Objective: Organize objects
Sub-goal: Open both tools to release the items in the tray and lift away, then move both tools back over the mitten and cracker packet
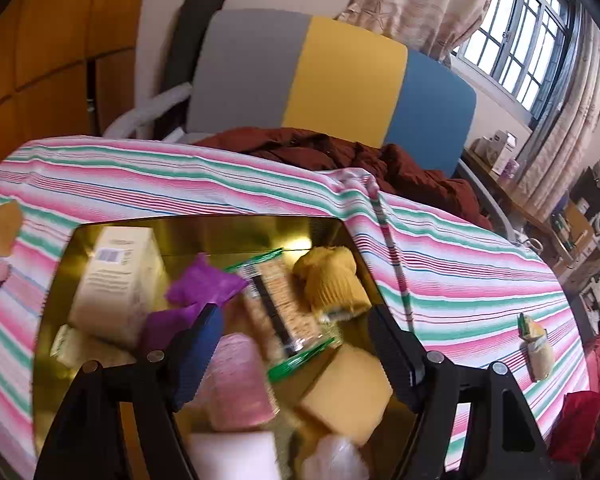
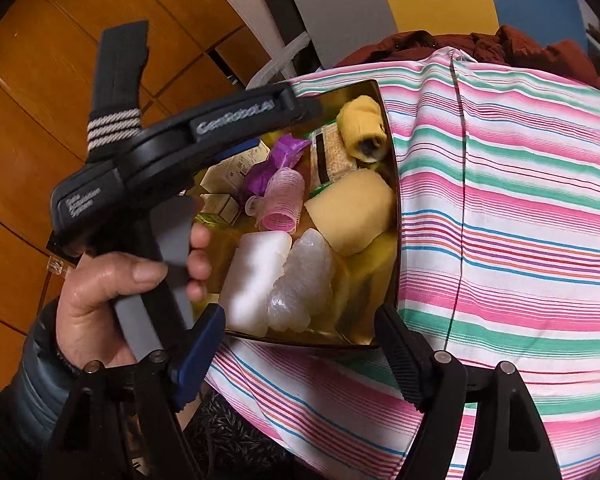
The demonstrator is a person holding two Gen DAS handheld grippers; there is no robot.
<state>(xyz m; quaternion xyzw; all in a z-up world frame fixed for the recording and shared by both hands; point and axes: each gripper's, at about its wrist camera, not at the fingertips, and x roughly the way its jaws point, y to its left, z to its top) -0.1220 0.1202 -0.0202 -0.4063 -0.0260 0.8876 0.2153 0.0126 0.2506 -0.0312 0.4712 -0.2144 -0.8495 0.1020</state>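
Observation:
A gold metal tray (image 1: 204, 226) (image 2: 394, 184) lies on the striped cloth and holds several items: a cream carton (image 1: 120, 276), purple wrapper (image 1: 204, 286) (image 2: 276, 160), cracker pack (image 1: 280, 304), yellow knit roll (image 1: 332, 280) (image 2: 362, 126), pink hair roller (image 1: 240, 384) (image 2: 280, 204), yellow sponge (image 1: 348, 392) (image 2: 352, 212), white block (image 1: 232, 454) (image 2: 252, 276) and clear plastic bag (image 2: 300, 284). My left gripper (image 1: 292, 352) is open and empty just above the tray. My right gripper (image 2: 300, 352) is open and empty at the tray's near edge. The left gripper's body (image 2: 160, 148) and hand show in the right view.
A small green-and-yellow packet (image 1: 536, 344) lies on the cloth at the right. A tan item (image 1: 4, 224) lies at the left edge. A brown jacket (image 1: 340, 156) is heaped beyond the table by a grey-yellow-blue chair back (image 1: 340, 80). Wooden cabinets (image 2: 40, 140) stand left.

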